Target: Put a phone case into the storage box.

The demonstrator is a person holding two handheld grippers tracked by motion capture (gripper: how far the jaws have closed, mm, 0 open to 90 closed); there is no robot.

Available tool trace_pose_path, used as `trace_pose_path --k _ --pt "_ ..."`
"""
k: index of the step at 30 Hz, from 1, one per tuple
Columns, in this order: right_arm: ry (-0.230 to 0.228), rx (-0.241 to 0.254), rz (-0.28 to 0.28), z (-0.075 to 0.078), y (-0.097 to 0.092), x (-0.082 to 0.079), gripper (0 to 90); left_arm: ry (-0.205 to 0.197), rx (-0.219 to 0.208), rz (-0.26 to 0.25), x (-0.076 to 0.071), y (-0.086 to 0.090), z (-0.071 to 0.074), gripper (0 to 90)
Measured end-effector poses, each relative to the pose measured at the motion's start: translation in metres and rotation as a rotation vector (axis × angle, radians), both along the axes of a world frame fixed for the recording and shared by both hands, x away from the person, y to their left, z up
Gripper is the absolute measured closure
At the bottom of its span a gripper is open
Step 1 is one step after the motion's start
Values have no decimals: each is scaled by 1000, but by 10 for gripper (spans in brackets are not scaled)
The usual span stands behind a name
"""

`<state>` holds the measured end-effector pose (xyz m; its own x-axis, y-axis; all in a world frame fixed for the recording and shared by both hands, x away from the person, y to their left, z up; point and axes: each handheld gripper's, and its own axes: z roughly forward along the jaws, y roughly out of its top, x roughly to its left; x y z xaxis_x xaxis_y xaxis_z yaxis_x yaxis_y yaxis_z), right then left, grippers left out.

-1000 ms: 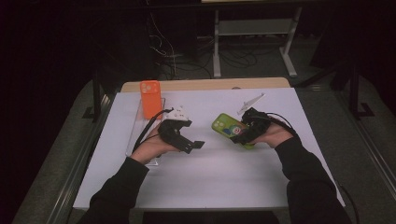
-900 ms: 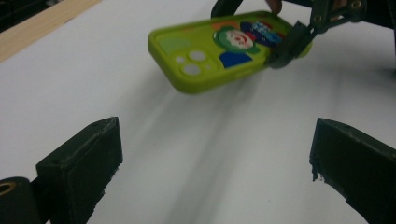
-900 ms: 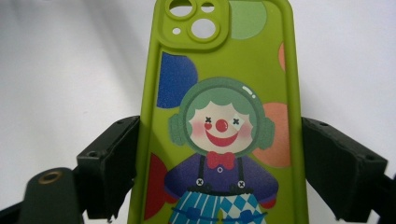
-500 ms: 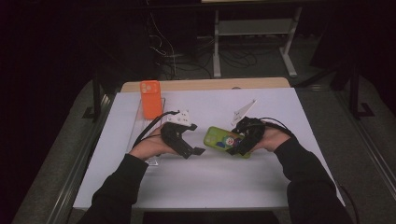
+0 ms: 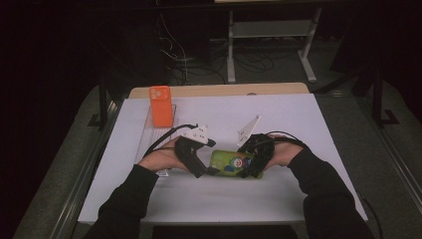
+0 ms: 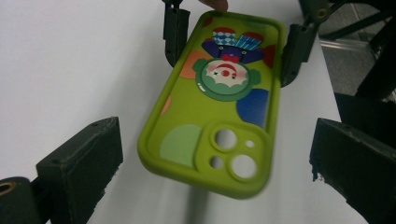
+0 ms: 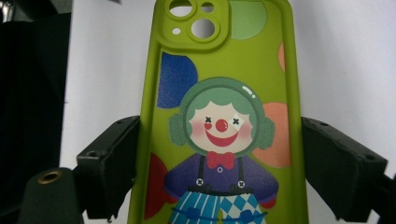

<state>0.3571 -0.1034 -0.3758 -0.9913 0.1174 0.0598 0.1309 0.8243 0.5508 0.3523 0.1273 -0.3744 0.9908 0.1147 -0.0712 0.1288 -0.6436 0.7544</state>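
Green phone case (image 5: 233, 163) held empty across its width by right gripper (image 5: 253, 160)

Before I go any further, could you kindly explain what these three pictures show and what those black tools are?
A person sits at a white table and holds a hand-operated two-jaw tool in each hand. The high view looks down from above; each of the other two pictures comes from a camera riding on one tool. The right gripper clamps a green phone case with a clown picture across its width. The left gripper stands open, its jaws either side of the case's camera end without touching it. An orange phone case stands on a clear stand at the far left.
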Motion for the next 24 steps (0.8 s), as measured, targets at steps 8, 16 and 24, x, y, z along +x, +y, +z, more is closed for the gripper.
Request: trace_pose_path --k 8,16,24 --pt "-8 -3 53 2 9 -7 153 1 40 -69 -5 -8 -6 23" --pt "-27 7 71 7 13 -12 153 2 66 -105 -11 -18 -12 24" --pt "-32 5 86 9 15 -14 153 -11 99 -112 -11 -22 -15 91"
